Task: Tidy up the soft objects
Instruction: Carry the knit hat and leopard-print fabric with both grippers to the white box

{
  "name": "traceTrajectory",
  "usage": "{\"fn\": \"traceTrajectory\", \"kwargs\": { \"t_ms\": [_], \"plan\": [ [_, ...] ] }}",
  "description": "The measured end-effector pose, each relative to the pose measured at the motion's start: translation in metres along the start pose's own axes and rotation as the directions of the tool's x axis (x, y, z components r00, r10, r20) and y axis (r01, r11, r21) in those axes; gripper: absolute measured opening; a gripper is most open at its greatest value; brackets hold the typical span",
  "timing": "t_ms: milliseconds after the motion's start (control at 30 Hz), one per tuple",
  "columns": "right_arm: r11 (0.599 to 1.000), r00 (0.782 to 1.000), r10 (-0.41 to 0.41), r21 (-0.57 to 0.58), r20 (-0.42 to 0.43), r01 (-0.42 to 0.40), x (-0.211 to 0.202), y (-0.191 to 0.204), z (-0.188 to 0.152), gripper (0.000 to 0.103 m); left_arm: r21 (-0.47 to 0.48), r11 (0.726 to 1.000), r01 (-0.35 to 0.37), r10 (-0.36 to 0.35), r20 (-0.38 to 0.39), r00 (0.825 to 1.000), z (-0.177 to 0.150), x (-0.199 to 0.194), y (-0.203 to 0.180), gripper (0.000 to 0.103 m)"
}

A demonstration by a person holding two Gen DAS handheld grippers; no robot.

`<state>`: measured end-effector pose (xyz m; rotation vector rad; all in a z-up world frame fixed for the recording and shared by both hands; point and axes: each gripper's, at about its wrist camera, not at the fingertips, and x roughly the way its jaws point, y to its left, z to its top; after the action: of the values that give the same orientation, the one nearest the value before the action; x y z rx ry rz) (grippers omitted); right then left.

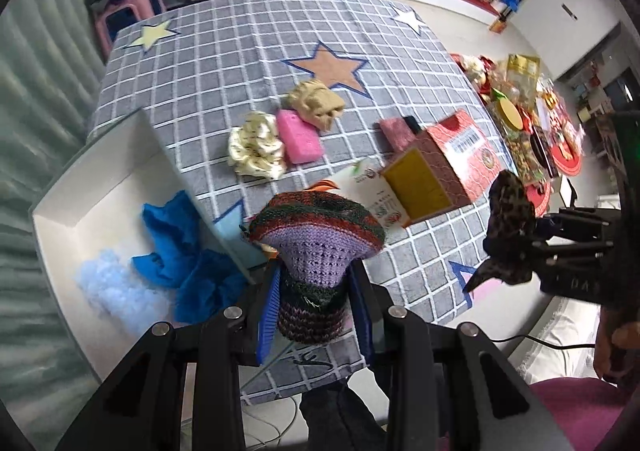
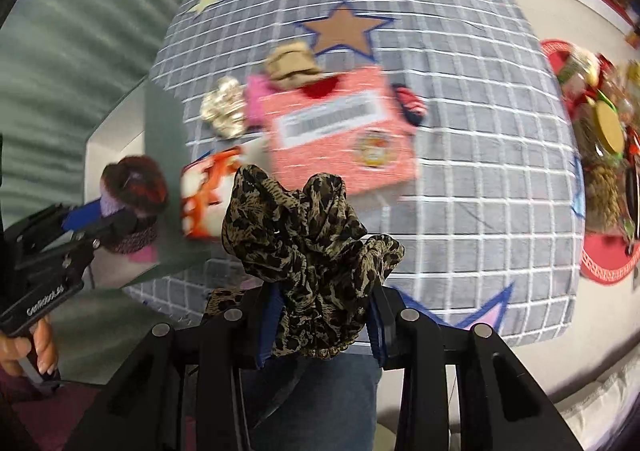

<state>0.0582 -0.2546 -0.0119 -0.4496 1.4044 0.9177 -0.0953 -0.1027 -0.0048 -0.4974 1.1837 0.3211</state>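
You get even, soft indoor light with faint shadows. Your left view is sharp; your right view smears with motion blur, worst on the red box (image 2: 340,127). Fisheye bending and dark vignetting mark both edges.

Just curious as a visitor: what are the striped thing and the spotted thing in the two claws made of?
Striped piece: looks like knitted or crocheted yarn, matte; rows of stitches show. Spotted piece: seems a thin woven fabric in leopard print, gathered into ruffles, probably a scrunchie; the exact fibre cannot be told.
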Motion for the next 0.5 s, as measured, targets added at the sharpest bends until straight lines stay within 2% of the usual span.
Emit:
{"fn": "traceTrajectory", "kwargs": {
  "t_ms": [267,500],
  "plan": [
    [0.989,1.0,0.014,-0.151,-0.007,-0.014,0.003,0.059,0.016,0.038,-0.13,0.991,-0.037,0.042,0.035,0.998,-0.021,-0.016,0.044,0.036],
    [0.963,0.999,0.035,-0.268,-0.029,-0.042,0.011,0.108,0.032,0.038,-0.262,0.962,-0.076,0.086,0.029,0.996,-0.049,-0.021,0.083,0.036]
  ]
}}
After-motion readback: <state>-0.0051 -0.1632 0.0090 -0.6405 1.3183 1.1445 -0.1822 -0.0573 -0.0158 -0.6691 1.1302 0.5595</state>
